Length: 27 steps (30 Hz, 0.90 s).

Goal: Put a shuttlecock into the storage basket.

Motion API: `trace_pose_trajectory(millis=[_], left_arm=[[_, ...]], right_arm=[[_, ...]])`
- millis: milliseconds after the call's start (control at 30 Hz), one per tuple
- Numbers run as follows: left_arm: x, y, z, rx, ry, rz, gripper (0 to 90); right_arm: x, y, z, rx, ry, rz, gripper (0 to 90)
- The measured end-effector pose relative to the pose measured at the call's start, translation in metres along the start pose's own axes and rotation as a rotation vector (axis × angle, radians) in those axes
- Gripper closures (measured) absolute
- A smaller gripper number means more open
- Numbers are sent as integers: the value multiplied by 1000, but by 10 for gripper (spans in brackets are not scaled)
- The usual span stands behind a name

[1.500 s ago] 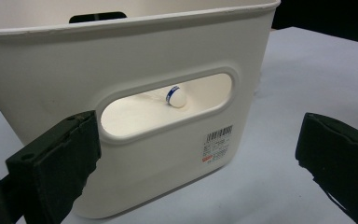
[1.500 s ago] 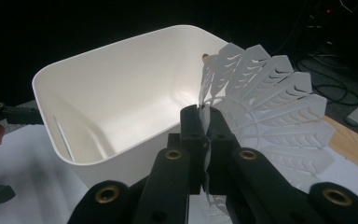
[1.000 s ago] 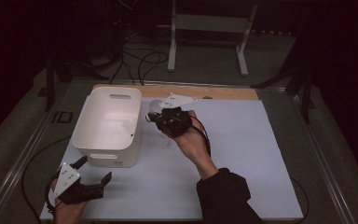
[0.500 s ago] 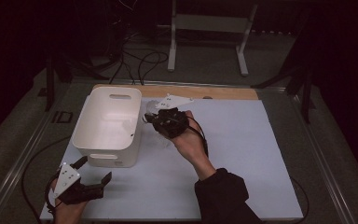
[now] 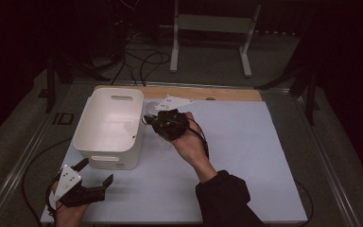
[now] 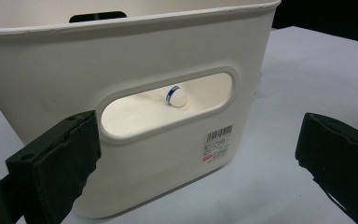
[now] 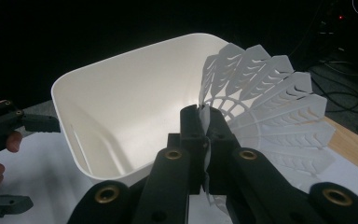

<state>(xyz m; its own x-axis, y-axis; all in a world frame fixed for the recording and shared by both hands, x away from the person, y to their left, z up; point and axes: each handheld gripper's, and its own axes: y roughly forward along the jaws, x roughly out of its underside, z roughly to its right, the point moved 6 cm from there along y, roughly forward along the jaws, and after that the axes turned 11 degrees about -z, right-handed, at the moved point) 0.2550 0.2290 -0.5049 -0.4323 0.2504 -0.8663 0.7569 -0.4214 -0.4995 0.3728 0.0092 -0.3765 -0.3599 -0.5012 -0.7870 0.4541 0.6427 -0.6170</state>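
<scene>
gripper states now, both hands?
Left gripper: jaws open, empty, by the white plastic bin.
Right gripper: jaws shut on the skirt of a white plastic shuttlecock at the bin's rim.

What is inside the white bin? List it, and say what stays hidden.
Through the handle slot of the white bin one shuttlecock shows, white cork with a blue band, lying on the floor. Its skirt and the remaining floor are hidden by the wall.

Unreadable barcode sticker (image 6: 216, 143) on bin (image 6: 121, 60)

Right gripper (image 5: 147, 118) at white bin's (image 5: 105, 152) rim, left gripper (image 5: 96, 176) beside bin.
</scene>
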Motion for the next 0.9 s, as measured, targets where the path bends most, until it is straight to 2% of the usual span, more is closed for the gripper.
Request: trace_pose_trajectory(millis=[900], left_arm=[[0,0,0,1,1,-2,8]], right_arm=[[-6,7,-8,-24,-12,6,883]])
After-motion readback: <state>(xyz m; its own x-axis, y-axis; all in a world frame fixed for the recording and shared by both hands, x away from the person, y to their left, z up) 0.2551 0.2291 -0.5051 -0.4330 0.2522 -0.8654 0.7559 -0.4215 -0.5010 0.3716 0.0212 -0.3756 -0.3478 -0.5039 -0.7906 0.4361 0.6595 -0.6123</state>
